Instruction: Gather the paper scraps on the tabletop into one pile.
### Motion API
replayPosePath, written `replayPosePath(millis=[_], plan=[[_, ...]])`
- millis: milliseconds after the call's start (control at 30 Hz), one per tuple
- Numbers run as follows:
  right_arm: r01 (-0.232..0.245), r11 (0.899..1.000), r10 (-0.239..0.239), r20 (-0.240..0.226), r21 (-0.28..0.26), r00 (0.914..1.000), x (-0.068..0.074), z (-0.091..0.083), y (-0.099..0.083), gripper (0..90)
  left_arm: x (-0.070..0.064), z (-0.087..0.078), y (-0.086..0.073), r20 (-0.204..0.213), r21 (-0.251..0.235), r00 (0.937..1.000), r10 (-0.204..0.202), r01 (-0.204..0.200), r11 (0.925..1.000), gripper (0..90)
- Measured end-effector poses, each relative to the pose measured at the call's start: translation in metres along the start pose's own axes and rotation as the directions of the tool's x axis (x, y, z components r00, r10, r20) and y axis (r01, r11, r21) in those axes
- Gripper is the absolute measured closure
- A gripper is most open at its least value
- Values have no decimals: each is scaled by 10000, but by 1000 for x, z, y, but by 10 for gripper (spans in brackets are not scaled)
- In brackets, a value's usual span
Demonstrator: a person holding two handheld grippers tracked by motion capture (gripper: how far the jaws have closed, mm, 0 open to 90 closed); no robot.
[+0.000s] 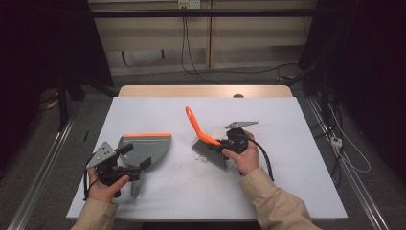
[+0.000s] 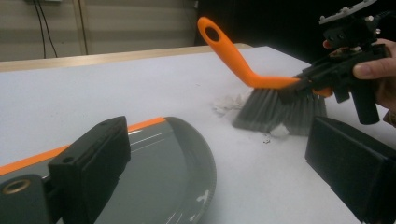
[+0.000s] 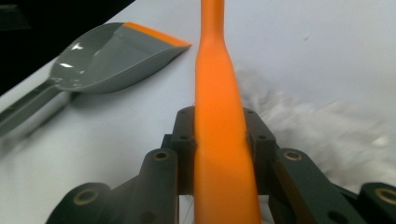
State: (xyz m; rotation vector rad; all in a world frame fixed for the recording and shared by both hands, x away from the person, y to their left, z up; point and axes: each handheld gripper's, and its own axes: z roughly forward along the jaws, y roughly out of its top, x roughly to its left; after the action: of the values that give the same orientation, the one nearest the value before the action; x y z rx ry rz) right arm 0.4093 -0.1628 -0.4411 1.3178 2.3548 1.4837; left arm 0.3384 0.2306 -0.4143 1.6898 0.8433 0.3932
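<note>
Near left on the white surface (image 1: pixel 287 182), the left gripper (image 1: pixel 128 166) sits by the grey dustpan's (image 1: pixel 148 146) handle — its fingers (image 2: pixel 91 156) are spread, gripping nothing. To the right, the right gripper (image 1: pixel 230 142) has its fingers (image 3: pixel 184 140) clenched on the orange brush (image 1: pixel 203 136), bristles down on white paper scraps (image 2: pixel 229 102) between brush and dustpan. Farther off — floor cables (image 1: pixel 230 72) beneath a wall.

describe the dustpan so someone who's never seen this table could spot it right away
On the white table, look left of centre, in front of the left gripper. The dustpan lies flat there: a grey scoop with an orange front edge, unlike the orange-handled, bristled brush to its right.
</note>
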Motion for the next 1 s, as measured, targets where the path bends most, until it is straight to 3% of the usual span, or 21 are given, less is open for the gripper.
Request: replayPosePath(millis=[100, 367, 433, 533, 633, 667, 733, 867, 1000], plan=[[203, 9996, -200, 122, -175, 9997, 2, -3, 6, 718, 0, -1, 0, -2, -35, 10000, 10, -10, 10000, 63], [753, 9967, -770, -555, -318, 9955, 24, -12, 9, 717, 0, 0, 0, 29, -9, 10000, 42, -42, 10000, 63], [1062, 9943, -1057, -928, 9, 9901, 30, -9, 2, 717, -1, 0, 0, 41, -11, 10000, 10, -10, 10000, 63], [1324, 9903, -1284, -842, 434, 9881, 27, -4, -7, 717, 0, 0, 0, 35, -7, 10000, 13, -13, 10000, 63], [1090, 9933, -1063, -642, 394, 9923, 18, -4, -9, 716, 0, 0, 0, 21, -5, 10000, 2, -2, 10000, 63], [1062, 9941, -1057, -218, 237, 9942, 11, -7, -6, 717, 0, 0, 0, 21, -9, 10000, -1, 1, 10000, 63], [1079, 9940, -1077, -71, 200, 9942, 9, -10, -2, 718, 0, 0, 0, 3, -33, 10000, -31, 31, 10000, 63], [670, 9967, -686, -348, -455, 9970, 9, -20, 9, 717, 0, 0, 0, 17, -1, 10000, -34, 34, 10000, 63], [800, 9921, -818, -148, -962, 9965, 15, -31, 25, 717, 0, 0, 0, 15, -36, 10000, -43, 43, 10000, 63]])
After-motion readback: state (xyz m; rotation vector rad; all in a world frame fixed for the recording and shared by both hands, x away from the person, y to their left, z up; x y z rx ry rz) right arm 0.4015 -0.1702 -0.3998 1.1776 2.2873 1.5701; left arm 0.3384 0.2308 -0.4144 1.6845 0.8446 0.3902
